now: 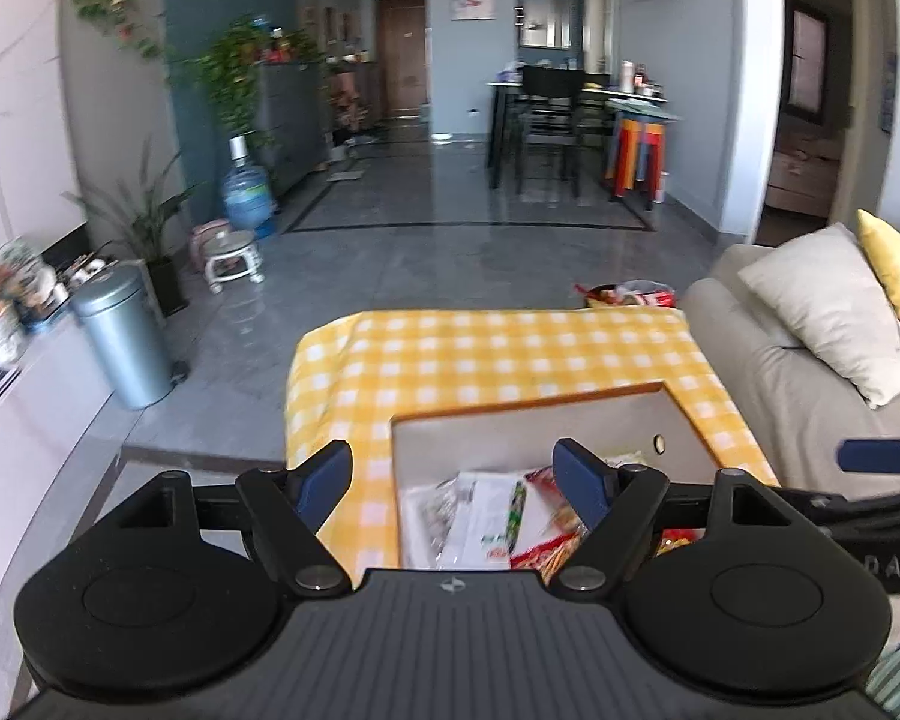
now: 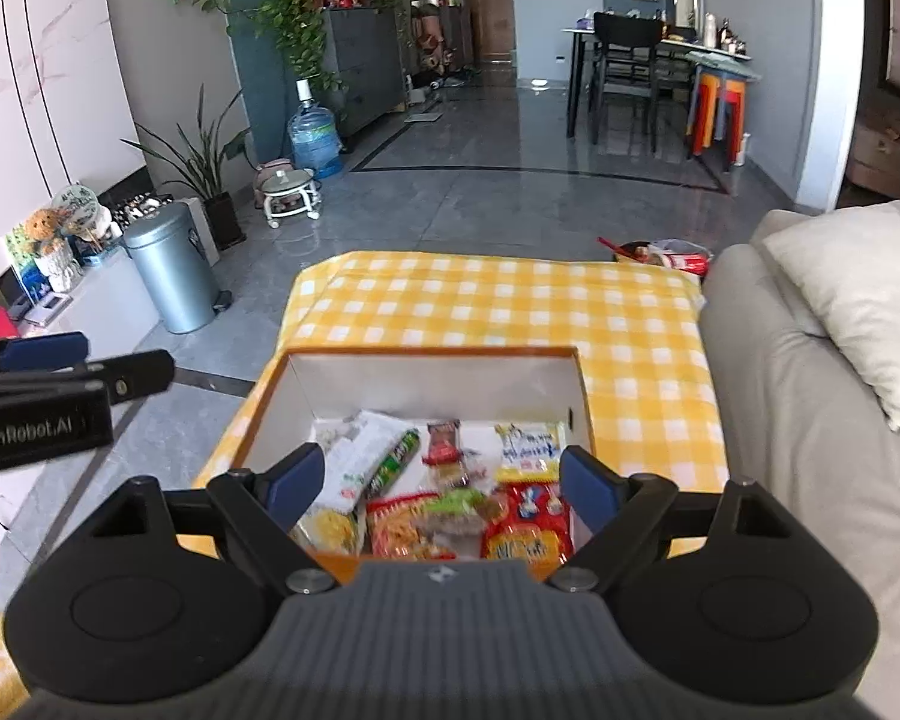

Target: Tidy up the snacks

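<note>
An open box (image 2: 426, 381) with an orange rim and white inner walls sits on a yellow checked tablecloth (image 2: 510, 306). Several snack packets lie inside: a green tube (image 2: 393, 462), a red packet (image 2: 528, 525), a yellow and white packet (image 2: 528, 447) and a white packet (image 2: 360, 456). My right gripper (image 2: 441, 480) is open and empty, held above the box's near edge. My left gripper (image 1: 453, 474) is open and empty over the box's left wall (image 1: 399, 456); the snacks (image 1: 498, 522) show between its fingers.
A grey sofa (image 2: 810, 372) with a cream cushion (image 2: 858, 294) stands at the right. A metal bin (image 2: 171, 267) and a low white cabinet (image 2: 108, 300) are at the left. A red bag (image 2: 669, 255) lies beyond the table's far right corner.
</note>
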Available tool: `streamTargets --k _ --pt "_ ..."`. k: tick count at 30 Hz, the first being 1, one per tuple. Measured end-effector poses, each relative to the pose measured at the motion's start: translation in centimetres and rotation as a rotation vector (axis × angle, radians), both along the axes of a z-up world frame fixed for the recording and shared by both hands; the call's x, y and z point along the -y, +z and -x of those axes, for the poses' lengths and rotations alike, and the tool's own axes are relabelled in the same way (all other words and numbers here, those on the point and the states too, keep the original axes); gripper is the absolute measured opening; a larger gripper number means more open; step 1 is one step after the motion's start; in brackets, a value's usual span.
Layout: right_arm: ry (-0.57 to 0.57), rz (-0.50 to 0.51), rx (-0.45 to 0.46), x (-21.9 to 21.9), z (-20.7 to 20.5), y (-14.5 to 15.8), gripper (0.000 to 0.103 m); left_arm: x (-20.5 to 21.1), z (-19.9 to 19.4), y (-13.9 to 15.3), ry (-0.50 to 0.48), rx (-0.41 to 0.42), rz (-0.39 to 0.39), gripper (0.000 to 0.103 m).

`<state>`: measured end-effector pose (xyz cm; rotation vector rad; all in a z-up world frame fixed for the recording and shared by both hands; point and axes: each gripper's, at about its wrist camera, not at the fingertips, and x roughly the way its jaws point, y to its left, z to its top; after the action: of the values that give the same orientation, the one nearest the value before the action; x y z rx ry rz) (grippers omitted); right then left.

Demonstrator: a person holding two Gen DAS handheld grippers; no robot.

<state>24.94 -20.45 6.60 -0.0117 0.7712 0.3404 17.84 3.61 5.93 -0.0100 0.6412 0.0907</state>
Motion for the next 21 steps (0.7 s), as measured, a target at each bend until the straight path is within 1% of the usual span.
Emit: streamTargets --k 5,8,12,16,21 --pt "-0.012 0.032 0.018 0.2 3.2 -1.3 0.083 -0.6 1.2 -1.4 0.021 -0.061 0.053 0.089" --pt "-0.029 0.027 0.013 0.3 4.5 -2.1 0.083 -0.6 1.8 -2.6 0.034 -0.105 0.067 0.089" --pt "-0.051 0.001 -0.018 0.6 5.1 -3.0 0.083 0.1 2.2 -4.1 0.019 -0.166 0.05 0.089" --pt "-0.061 0.004 -0.045 0.7 5.0 -3.9 0.083 1.5 2.6 -5.1 0.0 -0.201 0.014 0.089" --pt "-0.081 -0.003 -0.056 1.2 4.5 -4.5 0.083 2.1 2.6 -5.8 -0.019 -0.234 0.016 0.089"
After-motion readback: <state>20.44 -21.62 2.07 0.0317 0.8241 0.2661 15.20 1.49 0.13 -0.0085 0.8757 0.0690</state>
